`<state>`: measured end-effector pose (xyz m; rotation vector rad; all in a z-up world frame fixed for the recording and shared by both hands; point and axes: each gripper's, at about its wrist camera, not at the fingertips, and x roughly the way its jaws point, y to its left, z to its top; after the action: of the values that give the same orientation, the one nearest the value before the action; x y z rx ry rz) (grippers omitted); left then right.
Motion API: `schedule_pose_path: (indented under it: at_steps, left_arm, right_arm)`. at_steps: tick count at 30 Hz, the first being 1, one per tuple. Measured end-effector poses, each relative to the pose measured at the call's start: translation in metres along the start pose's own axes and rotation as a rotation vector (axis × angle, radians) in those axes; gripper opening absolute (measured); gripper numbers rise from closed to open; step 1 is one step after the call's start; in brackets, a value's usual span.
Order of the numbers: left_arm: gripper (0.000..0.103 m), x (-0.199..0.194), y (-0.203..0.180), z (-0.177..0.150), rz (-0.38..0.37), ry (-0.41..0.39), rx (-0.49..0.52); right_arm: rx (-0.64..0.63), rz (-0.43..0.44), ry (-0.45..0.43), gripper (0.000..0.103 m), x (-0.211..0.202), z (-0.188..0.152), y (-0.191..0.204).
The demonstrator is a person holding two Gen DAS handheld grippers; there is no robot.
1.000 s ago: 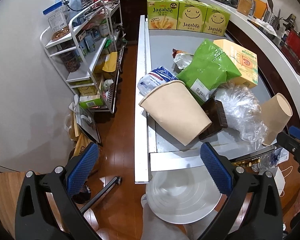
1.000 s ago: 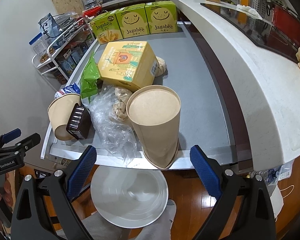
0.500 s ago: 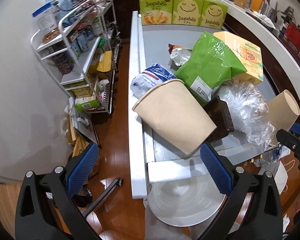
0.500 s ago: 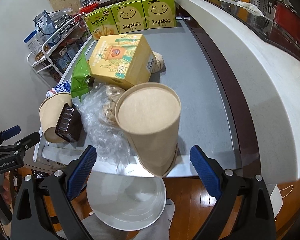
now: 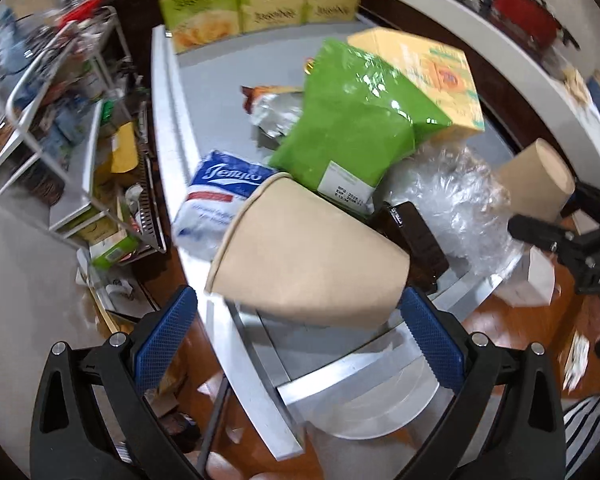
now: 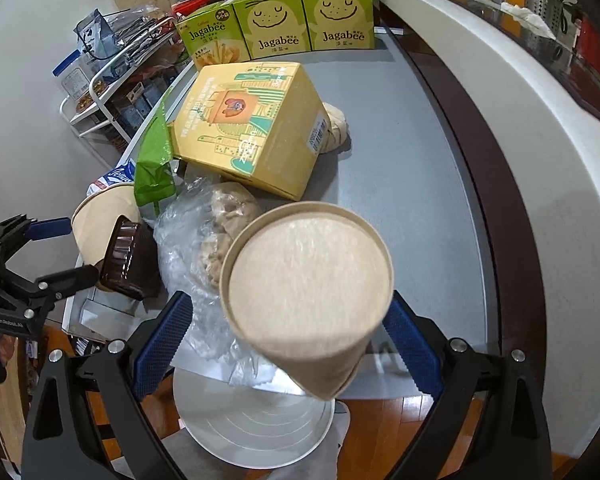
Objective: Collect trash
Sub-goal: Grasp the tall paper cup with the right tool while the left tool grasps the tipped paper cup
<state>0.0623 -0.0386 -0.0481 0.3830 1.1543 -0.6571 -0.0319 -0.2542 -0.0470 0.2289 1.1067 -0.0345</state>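
A tan paper cup [image 5: 308, 256] lies on its side at the near-left corner of the grey table [image 5: 220, 64]. My left gripper [image 5: 300, 332] is open, with the cup's lower part between its blue pads, and no clear contact shows. A second tan paper cup [image 6: 308, 288] stands upside down at the table's near edge. My right gripper [image 6: 288, 336] is open around it, with a gap on the left side. Between the cups lie a clear plastic bag [image 6: 196, 240] and a dark brown plastic cup [image 6: 128, 260]. A green bag [image 5: 352, 132], a yellow box [image 6: 252, 128] and a blue tissue pack [image 5: 220, 196] lie behind.
A white round bin [image 6: 252, 420] sits on the floor below the table's near edge. Three Jagabee boxes [image 6: 276, 24] line the far end. A wire shelf rack [image 5: 60, 120] stands to the left, and a curved white counter [image 6: 520, 160] runs along the right.
Both grippers have come down and in toward the table, so each cup now sits between its pads. The left gripper has also rolled. No jaw has opened or shut.
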Motion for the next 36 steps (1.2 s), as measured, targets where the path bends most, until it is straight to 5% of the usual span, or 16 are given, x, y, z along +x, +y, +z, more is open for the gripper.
schedule_pose_path:
  at_steps: [21, 31, 36]
  left_arm:
    - [0.102, 0.018, -0.005, 0.009, -0.049, 0.017, 0.012]
    - [0.097, 0.012, -0.002, 0.008, -0.099, -0.009, 0.000]
    - [0.096, 0.008, 0.000, 0.008, -0.115, -0.018, -0.020]
  right_arm:
    - [0.040, -0.032, -0.020, 0.093, -0.001, 0.001, -0.004]
    - [0.038, -0.001, -0.014, 0.064, 0.002, 0.005, -0.002]
    - [0.051, 0.015, -0.013, 0.059, 0.002, 0.007, -0.007]
